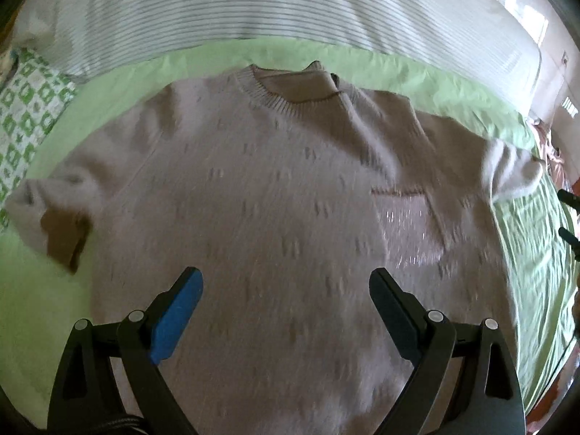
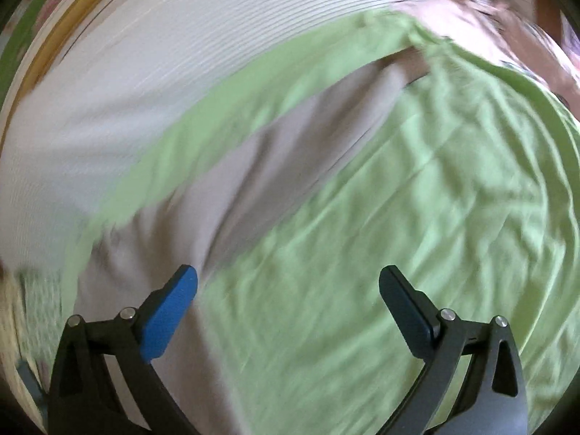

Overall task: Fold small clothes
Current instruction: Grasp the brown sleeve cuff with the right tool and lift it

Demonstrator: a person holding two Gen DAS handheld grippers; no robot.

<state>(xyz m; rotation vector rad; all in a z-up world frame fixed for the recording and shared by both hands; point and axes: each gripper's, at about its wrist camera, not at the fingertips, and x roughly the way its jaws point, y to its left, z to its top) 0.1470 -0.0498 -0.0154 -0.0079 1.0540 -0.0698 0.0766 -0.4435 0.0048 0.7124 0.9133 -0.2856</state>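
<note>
While the sweater (image 1: 275, 188) lies flat and unfolded on the green sheet (image 1: 453, 87), my left gripper (image 1: 286, 311) and right gripper (image 2: 288, 308) gape empty, every fold remaining.

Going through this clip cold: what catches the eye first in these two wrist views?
A beige knit sweater fills the left wrist view, spread flat with neckline away from the camera, both sleeves out, a chest pocket at picture right. It lies on a light green sheet that dominates the blurred right wrist view, with a striped white cover beyond. Both the left gripper and right gripper are open and empty.
</note>
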